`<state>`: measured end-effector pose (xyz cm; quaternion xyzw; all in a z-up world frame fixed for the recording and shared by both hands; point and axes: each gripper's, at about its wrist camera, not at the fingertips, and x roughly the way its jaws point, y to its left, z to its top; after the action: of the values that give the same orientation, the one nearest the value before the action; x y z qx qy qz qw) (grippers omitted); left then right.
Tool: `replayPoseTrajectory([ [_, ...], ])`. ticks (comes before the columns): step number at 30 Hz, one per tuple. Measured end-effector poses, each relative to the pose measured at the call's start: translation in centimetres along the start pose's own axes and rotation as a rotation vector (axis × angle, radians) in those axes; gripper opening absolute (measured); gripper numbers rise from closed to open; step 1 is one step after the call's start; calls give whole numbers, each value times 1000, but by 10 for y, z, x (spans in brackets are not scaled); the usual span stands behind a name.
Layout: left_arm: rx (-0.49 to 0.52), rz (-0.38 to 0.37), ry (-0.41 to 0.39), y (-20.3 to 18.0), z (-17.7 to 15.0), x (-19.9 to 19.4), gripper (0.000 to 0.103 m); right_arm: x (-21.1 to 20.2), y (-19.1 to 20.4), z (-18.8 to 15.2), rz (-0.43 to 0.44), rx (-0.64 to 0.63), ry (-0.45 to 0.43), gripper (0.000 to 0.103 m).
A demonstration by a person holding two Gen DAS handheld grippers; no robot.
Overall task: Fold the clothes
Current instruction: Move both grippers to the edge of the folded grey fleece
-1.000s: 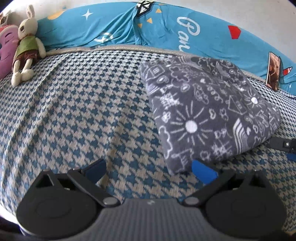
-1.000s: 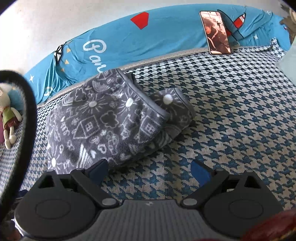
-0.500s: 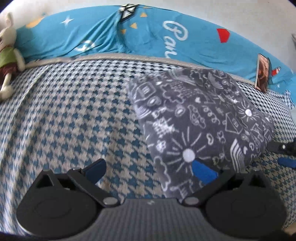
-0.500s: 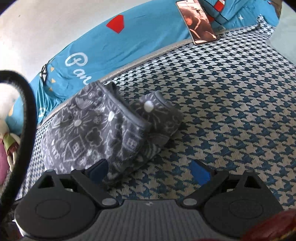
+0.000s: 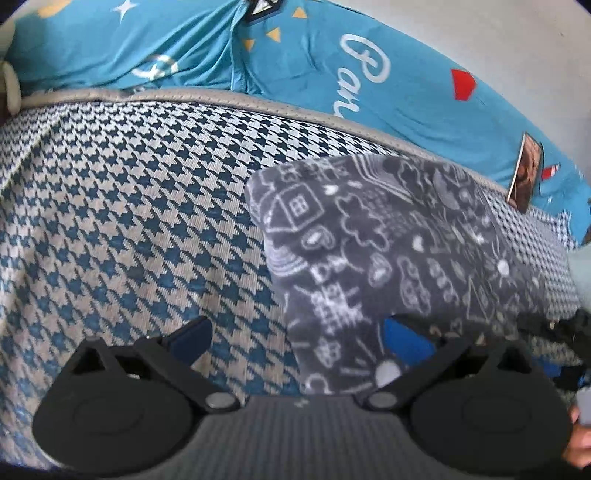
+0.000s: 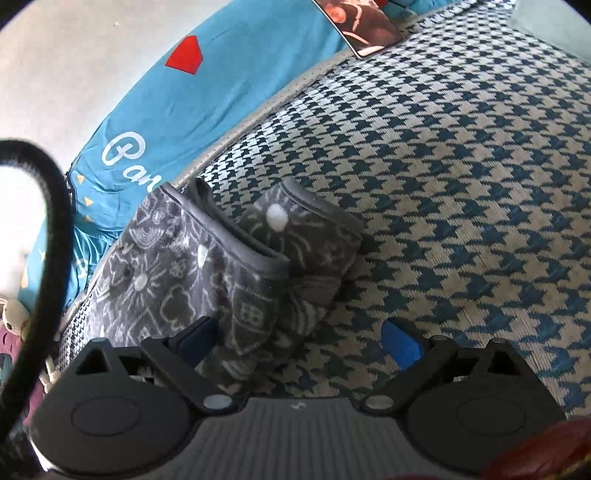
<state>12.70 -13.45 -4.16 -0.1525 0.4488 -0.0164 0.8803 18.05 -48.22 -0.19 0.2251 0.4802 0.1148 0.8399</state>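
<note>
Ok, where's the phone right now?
The phone leans on the blue pillow at the bed's far edge, top of the right wrist view, beyond the grey garment.

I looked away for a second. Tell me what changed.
Both grippers, left and right, closed in on the folded garment; its near edge now lies between each pair of fingers. Nothing was gripped or released. Both stayed open, and the garment kept its place and fold on the bed cover.
</note>
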Motion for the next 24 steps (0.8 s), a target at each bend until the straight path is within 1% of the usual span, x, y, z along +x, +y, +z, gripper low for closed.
replayPoseTrajectory([
  [1, -5, -7, 14, 1, 3, 2, 103, 2, 2, 0, -2, -2, -1, 98],
  [6, -11, -41, 32, 4, 11, 12, 103, 12, 12, 1, 6, -16, 0, 99],
  [10, -40, -72, 60, 7, 16, 24, 103, 20, 19, 0, 11, -24, -1, 101],
  [17, -62, -107, 78, 8, 22, 32, 103, 36, 37, -3, 19, -31, -30, 102],
  [19, -63, -114, 78, 7, 22, 32, 103, 41, 45, -5, 17, -39, -43, 99],
  [22, -75, -127, 73, 9, 23, 30, 103, 40, 49, -6, -9, -56, -68, 89],
  [24, -91, -140, 66, 10, 23, 26, 103, 39, 50, -6, -14, -59, -83, 80],
])
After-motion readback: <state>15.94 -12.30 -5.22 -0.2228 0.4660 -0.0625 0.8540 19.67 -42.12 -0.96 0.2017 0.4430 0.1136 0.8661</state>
